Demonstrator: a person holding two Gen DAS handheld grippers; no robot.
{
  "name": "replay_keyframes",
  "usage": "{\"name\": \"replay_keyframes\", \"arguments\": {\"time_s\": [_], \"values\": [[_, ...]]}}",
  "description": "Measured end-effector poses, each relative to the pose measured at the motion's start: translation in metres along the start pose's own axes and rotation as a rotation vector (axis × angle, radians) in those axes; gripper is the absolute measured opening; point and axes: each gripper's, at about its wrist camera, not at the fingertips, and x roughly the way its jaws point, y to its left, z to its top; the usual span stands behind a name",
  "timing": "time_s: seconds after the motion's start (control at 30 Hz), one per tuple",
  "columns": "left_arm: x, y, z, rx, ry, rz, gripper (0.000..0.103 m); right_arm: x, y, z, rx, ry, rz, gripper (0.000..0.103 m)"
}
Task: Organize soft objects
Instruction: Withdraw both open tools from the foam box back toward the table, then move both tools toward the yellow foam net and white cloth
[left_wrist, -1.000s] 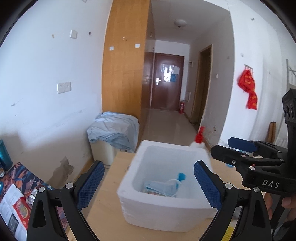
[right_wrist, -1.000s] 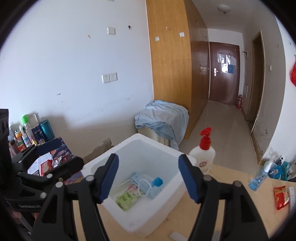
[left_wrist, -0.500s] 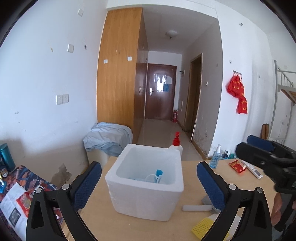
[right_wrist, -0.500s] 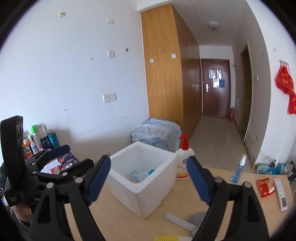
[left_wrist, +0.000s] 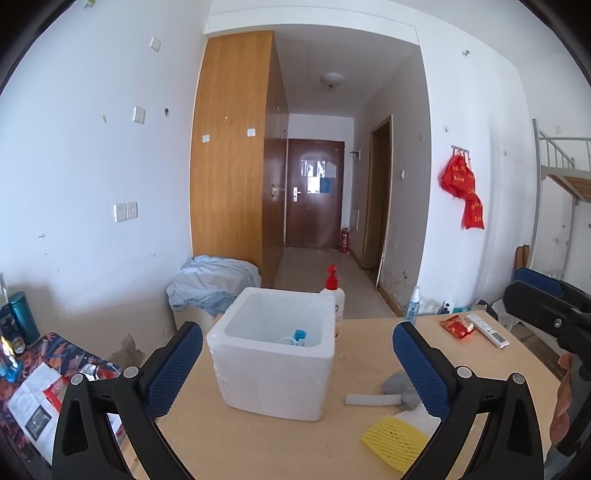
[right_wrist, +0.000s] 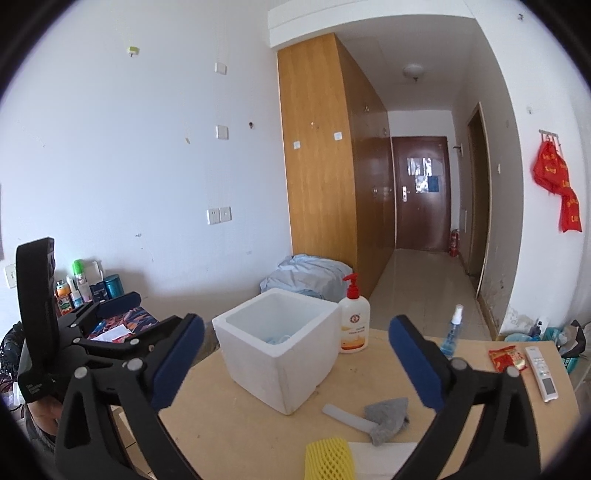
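Observation:
A white foam box (left_wrist: 273, 376) (right_wrist: 280, 373) stands on the wooden table (left_wrist: 362, 354), with a blue face mask (left_wrist: 297, 336) showing inside. In front of it to the right lie a grey cloth (left_wrist: 400, 391) (right_wrist: 388, 417), a pale tube (left_wrist: 369, 400) and a yellow foam net (left_wrist: 393, 441) (right_wrist: 328, 458) on a white sheet. My left gripper (left_wrist: 295, 332) hovers open, back from the box, with nothing between its fingers. My right gripper (right_wrist: 295, 325) also hangs back from the box; its jaws are opening and hold nothing.
Behind the box stand a red-pump lotion bottle (right_wrist: 352, 325) and a blue spray bottle (right_wrist: 452, 332). A red snack packet (right_wrist: 504, 358) and a white remote (right_wrist: 541, 373) lie at the far right. A low side table with bottles (right_wrist: 85, 291) and papers stands left.
Both grippers have drawn back from the box, which looks smaller now. The right jaws have spread wider. The cloth, tube and yellow net have come into view.

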Motion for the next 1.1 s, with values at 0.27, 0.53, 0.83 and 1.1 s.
{"name": "replay_keyframes", "arguments": {"time_s": [0.27,0.53,0.83,1.1], "values": [[-0.017,-0.011,-0.008,0.0,-0.019,-0.018,0.103,-0.037,-0.004,-0.011,0.013,-0.05,-0.021,0.103],[-0.028,-0.021,-0.021,0.018,-0.018,-0.064,0.103,-0.058,-0.006,-0.024,0.024,-0.066,-0.041,0.103],[-0.023,-0.026,-0.042,0.006,-0.008,-0.108,0.103,-0.066,-0.012,-0.043,0.034,-0.052,-0.072,0.103],[-0.016,-0.029,-0.063,-0.012,-0.001,-0.138,0.103,-0.067,-0.019,-0.061,0.048,-0.035,-0.09,0.103]]}}
